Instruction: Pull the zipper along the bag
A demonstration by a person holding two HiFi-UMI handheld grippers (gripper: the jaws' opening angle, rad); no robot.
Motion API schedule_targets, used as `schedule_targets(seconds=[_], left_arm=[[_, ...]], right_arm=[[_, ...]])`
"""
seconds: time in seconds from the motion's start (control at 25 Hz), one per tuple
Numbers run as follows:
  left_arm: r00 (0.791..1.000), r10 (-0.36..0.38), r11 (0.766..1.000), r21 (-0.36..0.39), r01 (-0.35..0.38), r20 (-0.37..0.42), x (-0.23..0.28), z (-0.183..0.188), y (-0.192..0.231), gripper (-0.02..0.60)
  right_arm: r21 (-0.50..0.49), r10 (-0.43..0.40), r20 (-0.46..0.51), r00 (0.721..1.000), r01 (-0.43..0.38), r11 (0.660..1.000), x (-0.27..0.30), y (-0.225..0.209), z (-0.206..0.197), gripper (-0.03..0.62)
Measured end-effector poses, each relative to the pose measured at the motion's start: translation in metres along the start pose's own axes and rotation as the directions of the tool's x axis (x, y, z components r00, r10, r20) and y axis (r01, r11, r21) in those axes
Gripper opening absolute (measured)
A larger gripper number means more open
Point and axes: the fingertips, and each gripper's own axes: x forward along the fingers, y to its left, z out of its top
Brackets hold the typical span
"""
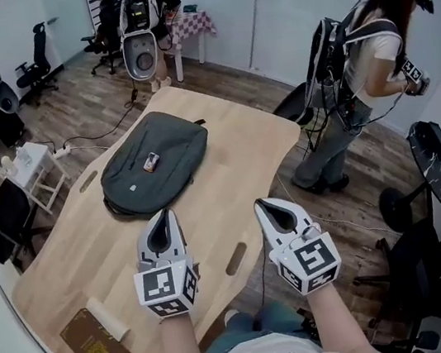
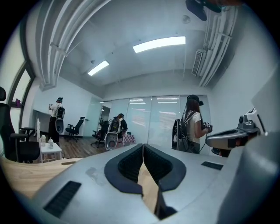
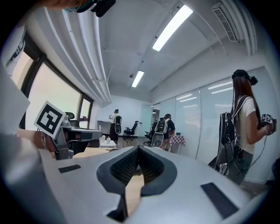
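Bag lies flat on the table, toward its far left side, with a small thing on top. Left gripper and right gripper are side by side on the near side of the bag. Each has its jaws closed together, with nothing between them.

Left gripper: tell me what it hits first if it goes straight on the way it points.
The left gripper would probably meet the near edge of the grey backpack lying on the table ahead. Its height is unclear, so it might pass above it.
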Motion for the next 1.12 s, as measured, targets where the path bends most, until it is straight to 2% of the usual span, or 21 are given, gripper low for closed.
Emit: schedule_targets(seconds=[0.36, 0.6, 0.84, 1.12], left_arm=[[0.998, 0.048, 0.999, 0.003, -0.048, -0.027, 0.025, -0.018, 0.015, 0.018], [0.993, 0.106, 0.994, 0.024, -0.105, -0.042, 0.057, -0.026, 0.021, 0.018], [0.971, 0.226, 0.974, 0.018, -0.225, -0.076, 0.107, -0.042, 0.030, 0.018], [0.946, 0.305, 0.951, -0.014, -0.308, -0.109, 0.168, -0.059, 0.028, 0.018]], right_arm=[[0.011, 0.033, -0.009, 0.999, -0.033, 0.999, 0.040, -0.026, -0.015, 0.052], [0.000, 0.105, 0.002, 0.995, -0.105, 0.995, 0.082, -0.051, -0.018, 0.052], [0.001, 0.200, 0.004, 0.980, -0.200, 0.980, 0.140, -0.093, -0.022, 0.052], [0.023, 0.293, -0.013, 0.956, -0.292, 0.956, 0.206, -0.145, -0.031, 0.052]])
